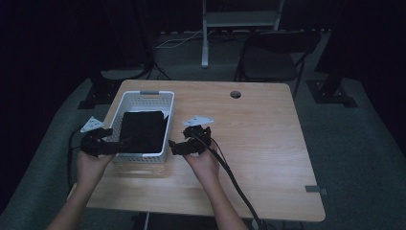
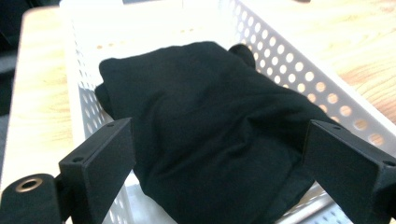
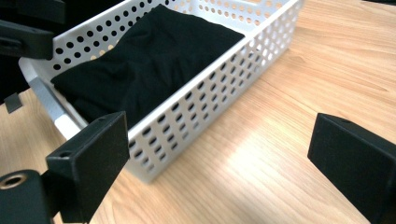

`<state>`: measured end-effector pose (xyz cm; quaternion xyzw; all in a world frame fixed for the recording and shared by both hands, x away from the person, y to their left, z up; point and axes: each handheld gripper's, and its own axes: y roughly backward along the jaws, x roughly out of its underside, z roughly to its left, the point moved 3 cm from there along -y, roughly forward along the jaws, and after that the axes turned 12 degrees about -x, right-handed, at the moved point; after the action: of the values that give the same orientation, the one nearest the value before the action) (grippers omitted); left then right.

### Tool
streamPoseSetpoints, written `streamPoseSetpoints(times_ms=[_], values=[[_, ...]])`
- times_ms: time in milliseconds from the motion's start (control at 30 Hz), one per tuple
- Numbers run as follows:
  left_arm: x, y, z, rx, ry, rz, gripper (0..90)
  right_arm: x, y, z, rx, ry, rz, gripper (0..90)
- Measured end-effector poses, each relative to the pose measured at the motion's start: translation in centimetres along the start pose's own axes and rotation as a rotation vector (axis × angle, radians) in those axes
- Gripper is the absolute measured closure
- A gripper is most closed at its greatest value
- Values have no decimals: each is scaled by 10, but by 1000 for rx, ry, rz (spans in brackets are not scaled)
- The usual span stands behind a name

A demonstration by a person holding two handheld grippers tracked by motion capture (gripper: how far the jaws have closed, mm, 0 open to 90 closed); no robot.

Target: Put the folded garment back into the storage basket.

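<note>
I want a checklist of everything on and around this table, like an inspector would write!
Surface: wooden table, round hole near far edge.
Job's things: white basket holding folded black cloth.
Clutter: grey tab at table's right edge.
Grippers: left gripper open at basket's left; right gripper open at its right.
Cables: black cable trails from right gripper.
Surroundings: dark chair, carpet floor.

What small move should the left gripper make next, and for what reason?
Probably lower the left gripper a little onto the folded black cloth and close. Its fingers stand open on either side of the cloth, which lies inside the white perforated plastic basket. The right gripper is open over the wooden table beside the basket, holding nothing.
</note>
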<state>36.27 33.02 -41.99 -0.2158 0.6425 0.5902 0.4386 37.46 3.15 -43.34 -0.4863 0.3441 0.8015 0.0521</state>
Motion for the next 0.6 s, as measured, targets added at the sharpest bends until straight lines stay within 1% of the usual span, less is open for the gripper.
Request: streamPoseSetpoints(times_ms=[33,133,233,267,367,467,500,567,600], values=[[1,3,-1,-1,2,-14,104,3,4,-1,-4,-4,-3,50],[7,12,-2,3,5,-32,103,11,17,-2,-15,-9,-14,50],[16,19,-1,9,22,-44,103,21,31,-1,-19,-11,-42,50],[20,21,-1,5,28,-48,103,23,35,-1,-13,-13,-48,50],[29,30,1,-14,44,-83,103,31,48,-5,7,-10,-61,50],[38,39,3,8,82,-98,103,40,62,-10,39,-5,-63,50],[41,41,3,17,87,-99,103,43,67,-12,49,-6,-64,50],[47,44,3,21,86,-96,103,49,78,-18,70,-14,-67,51],[50,45,2,26,94,-105,103,52,83,-21,81,-18,-63,51]])
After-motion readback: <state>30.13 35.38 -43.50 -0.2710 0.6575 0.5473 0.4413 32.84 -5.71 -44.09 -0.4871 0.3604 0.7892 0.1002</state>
